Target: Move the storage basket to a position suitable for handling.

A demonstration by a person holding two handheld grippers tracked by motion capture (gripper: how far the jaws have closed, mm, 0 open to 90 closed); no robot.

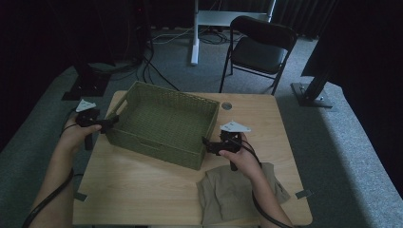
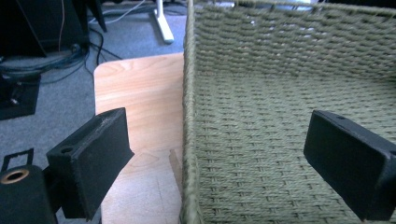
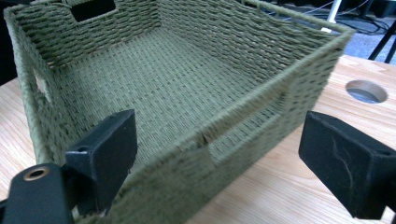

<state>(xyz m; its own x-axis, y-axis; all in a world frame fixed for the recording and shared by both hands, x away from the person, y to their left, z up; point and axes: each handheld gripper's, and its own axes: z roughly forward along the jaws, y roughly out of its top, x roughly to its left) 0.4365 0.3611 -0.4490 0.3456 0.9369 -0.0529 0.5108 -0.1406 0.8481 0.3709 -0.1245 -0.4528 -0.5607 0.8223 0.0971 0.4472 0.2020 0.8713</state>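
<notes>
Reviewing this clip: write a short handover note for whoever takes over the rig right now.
Left tongs: open, straddling the left wall of the green woven basket, one jaw outside and one inside.
Right tongs: open, straddling the basket's right wall near its handle slot.
The basket sits empty on the wooden table; a folded beige cloth lies at the near right edge.
Done: tongs positioned. Left: probably close both and move the basket.

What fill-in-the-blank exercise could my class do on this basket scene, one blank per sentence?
1. The woven green basket holds ______ inside.
2. Each pair of tongs, left and right, straddles a basket wall with its jaws ______.
3. The folded cloth lies on the table beside the person's ______ hand.
4. Beyond the table stands a dark ______.

Missing words: nothing; open; right; chair
</notes>
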